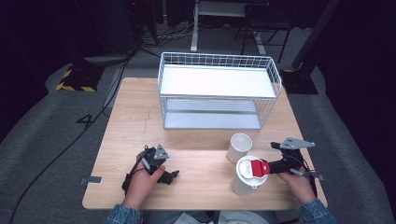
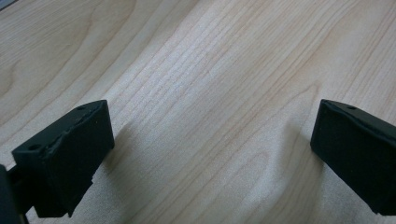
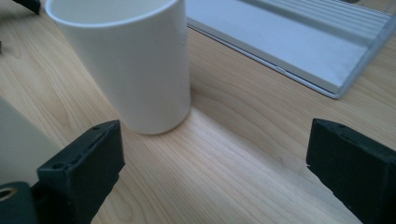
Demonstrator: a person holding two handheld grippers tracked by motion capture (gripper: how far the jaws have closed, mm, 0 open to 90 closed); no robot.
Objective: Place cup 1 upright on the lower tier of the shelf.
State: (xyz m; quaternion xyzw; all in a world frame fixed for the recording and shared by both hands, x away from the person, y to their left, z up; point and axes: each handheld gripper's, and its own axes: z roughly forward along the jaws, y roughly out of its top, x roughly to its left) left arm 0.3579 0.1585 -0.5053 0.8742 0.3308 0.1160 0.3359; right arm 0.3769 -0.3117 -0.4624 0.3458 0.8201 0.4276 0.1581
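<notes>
the right gripper is holding its jaws spread with bare wood between them. just beyond its left jaw a white paper cup is standing upright, mouth up, long axis vertical. in the high view a second, larger white cup is standing at the tip of the right gripper, just beside the first cup. the left gripper is also gaping, resting over the light wooden table. behind the cups a white wire shelf rack is sitting on the table; grey carpet and cables are lying around it in a dark room.
</notes>
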